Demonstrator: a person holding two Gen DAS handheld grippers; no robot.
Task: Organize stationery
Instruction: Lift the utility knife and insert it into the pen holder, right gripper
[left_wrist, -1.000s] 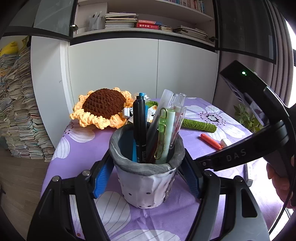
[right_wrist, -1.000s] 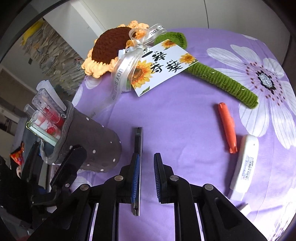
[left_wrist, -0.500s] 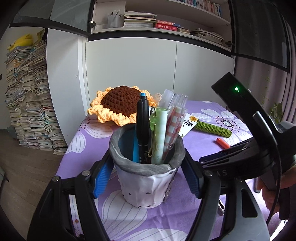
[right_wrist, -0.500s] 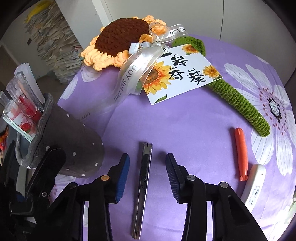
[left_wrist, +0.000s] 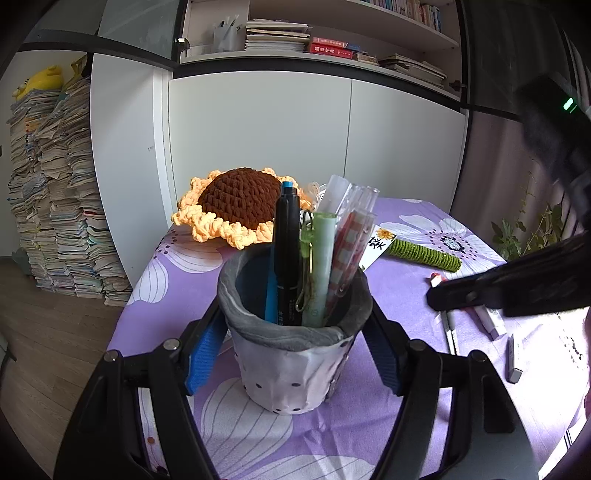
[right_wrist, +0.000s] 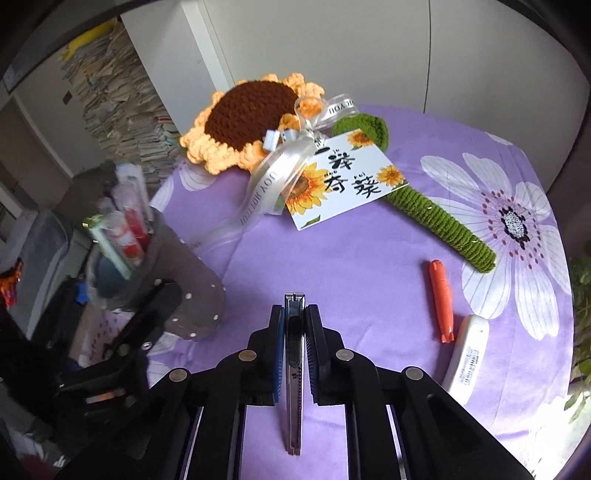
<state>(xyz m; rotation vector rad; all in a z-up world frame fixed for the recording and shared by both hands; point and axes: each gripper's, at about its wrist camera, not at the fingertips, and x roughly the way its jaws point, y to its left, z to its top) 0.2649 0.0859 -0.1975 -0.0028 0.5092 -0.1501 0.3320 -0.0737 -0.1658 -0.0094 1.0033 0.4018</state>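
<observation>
A grey fabric pen holder (left_wrist: 291, 365) with white dots stands on the purple flowered cloth (left_wrist: 258, 435). It holds several pens (left_wrist: 286, 251), and my left gripper (left_wrist: 295, 350) is shut on its sides. In the right wrist view the pen holder (right_wrist: 184, 280) is at the left, with a left finger (right_wrist: 155, 306) against it. My right gripper (right_wrist: 294, 317) is shut on a slim metal utility knife (right_wrist: 294, 406), held lengthwise a little above the cloth. From the left wrist the right gripper (left_wrist: 517, 288) shows as a dark shape at the right.
An orange pen (right_wrist: 441, 301) and a white correction tape (right_wrist: 467, 354) lie to the right of the knife. A crochet sunflower (right_wrist: 247, 114) with ribbon, card (right_wrist: 343, 181) and green stem (right_wrist: 443, 225) lies at the back. Paper stacks (left_wrist: 55, 203) stand left of the table.
The right jaws opened wide around the knife lying on the cloth, then shut on it and rose slightly. The left gripper kept its hold on the pen holder.
</observation>
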